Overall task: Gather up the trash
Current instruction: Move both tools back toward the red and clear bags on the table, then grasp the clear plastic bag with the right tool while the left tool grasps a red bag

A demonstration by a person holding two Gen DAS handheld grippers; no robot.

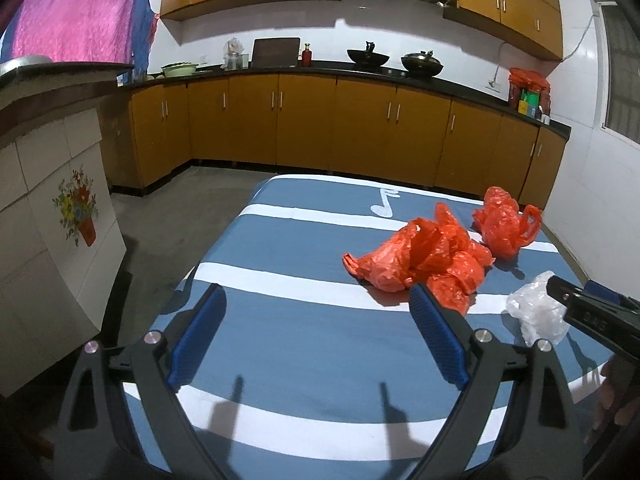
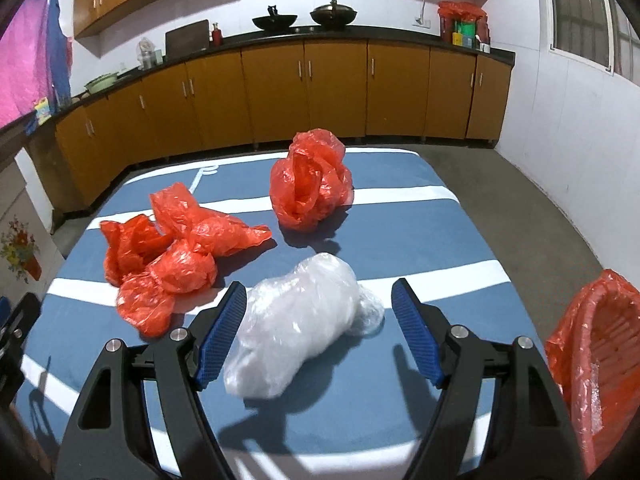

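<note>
On a table with a blue and white striped cloth (image 1: 312, 340) lie three crumpled bags. A flattened red plastic bag (image 1: 424, 260) (image 2: 172, 256) lies mid-table. A rounder red bag (image 1: 504, 224) (image 2: 308, 180) stands behind it. A clear plastic bag (image 2: 296, 324) (image 1: 536, 312) lies nearest. My right gripper (image 2: 320, 312) is open, and the clear bag lies between its blue fingers (image 2: 222, 332) without being pinched. My left gripper (image 1: 316, 320) is open over bare cloth, its right finger (image 1: 436, 336) just in front of the flattened red bag. The right gripper's black body (image 1: 592, 312) shows at the left wrist view's right edge.
A basket lined with red plastic (image 2: 596, 360) stands at the table's right edge. Orange kitchen cabinets (image 1: 320, 128) with a black counter run behind, with two woks (image 1: 420, 62) on it. A white cupboard with a flower picture (image 1: 60, 216) stands left. Grey floor surrounds the table.
</note>
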